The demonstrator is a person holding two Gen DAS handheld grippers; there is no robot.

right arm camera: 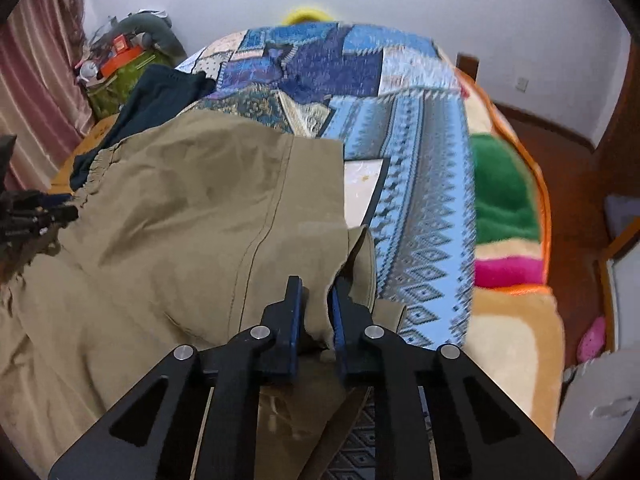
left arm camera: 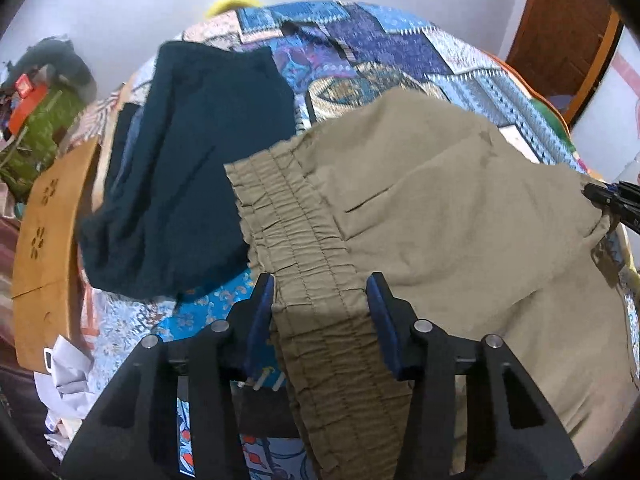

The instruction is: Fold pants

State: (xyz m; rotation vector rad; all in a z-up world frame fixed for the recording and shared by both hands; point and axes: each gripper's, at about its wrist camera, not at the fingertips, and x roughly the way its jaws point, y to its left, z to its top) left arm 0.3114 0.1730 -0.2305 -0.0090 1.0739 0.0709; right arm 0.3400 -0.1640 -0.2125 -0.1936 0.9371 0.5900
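Note:
Khaki pants (left arm camera: 432,208) lie spread on a bed with a blue patchwork cover (left arm camera: 360,52). My left gripper (left arm camera: 320,292) has its jaws wide apart with the elastic waistband (left arm camera: 296,240) lying between them. My right gripper (right arm camera: 317,296) is shut on the hem end of the khaki pants (right arm camera: 192,216), with cloth bunched between its pads. The right gripper also shows at the right edge of the left wrist view (left arm camera: 612,200), and the left gripper at the left edge of the right wrist view (right arm camera: 36,212).
Dark teal pants (left arm camera: 192,160) lie folded left of the khaki pair. A wooden bed frame (left arm camera: 44,248) runs along the left. A colourful fleece blanket (right arm camera: 508,208) lies on the right. Clutter and a green bag (right arm camera: 120,76) stand by the wall.

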